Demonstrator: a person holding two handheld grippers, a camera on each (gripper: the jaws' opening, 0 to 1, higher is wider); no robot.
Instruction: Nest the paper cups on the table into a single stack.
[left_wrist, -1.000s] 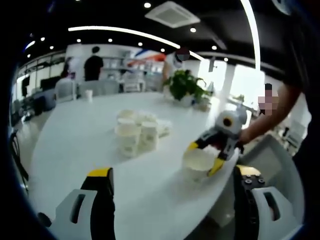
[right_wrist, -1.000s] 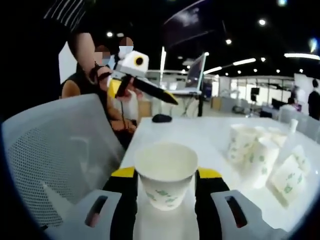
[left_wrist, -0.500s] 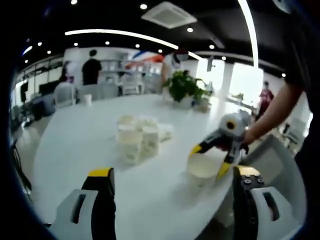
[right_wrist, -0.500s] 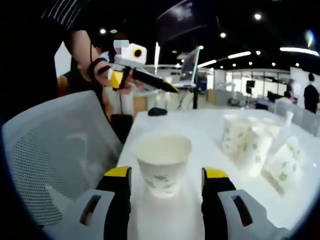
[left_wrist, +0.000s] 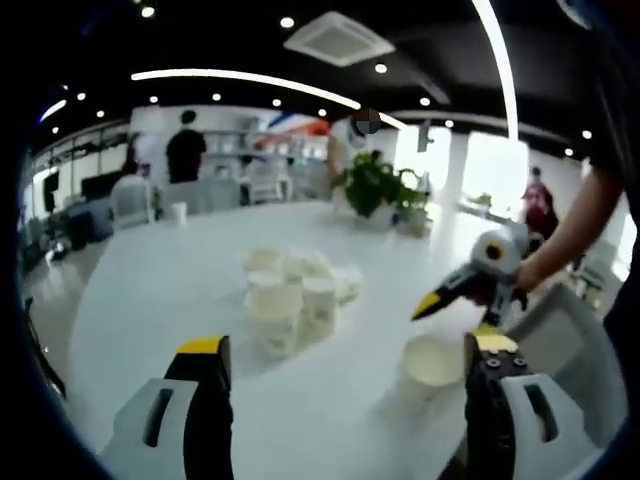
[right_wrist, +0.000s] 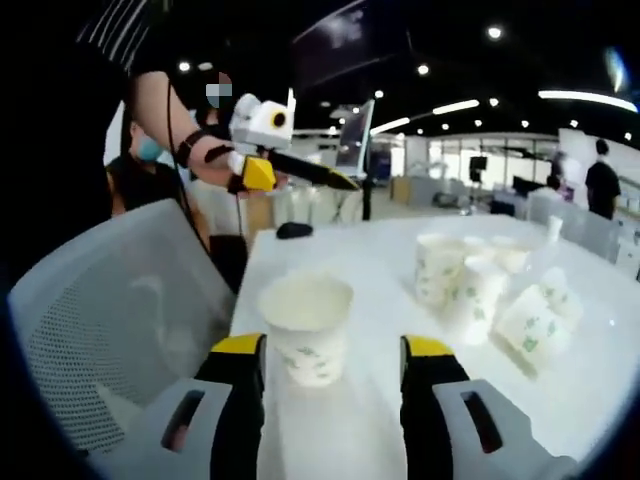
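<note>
A single white paper cup (right_wrist: 305, 325) with green print stands upright on the white table (right_wrist: 370, 260), just ahead of my right gripper (right_wrist: 331, 345), which is open with its jaws clear of the cup's sides. In the left gripper view that same cup (left_wrist: 432, 365) sits near the table's edge, below the right gripper (left_wrist: 455, 315). A cluster of several more cups (left_wrist: 290, 300) stands mid-table, some upright and some tipped, and shows again as the cups (right_wrist: 470, 280). My left gripper (left_wrist: 345, 345) is open and holds nothing; a hand holds the left gripper (right_wrist: 305, 175) up in the air.
A white mesh chair (right_wrist: 110, 300) stands against the table's near edge beside the lone cup. A black mouse (right_wrist: 295, 230) lies farther along the table. A potted plant (left_wrist: 375, 185) and a small cup (left_wrist: 178, 213) sit at the far side. People stand in the background.
My right gripper has opened and let go of the lone cup, then drawn back from it; the cup stays upright on the table. The left gripper stays open.
</note>
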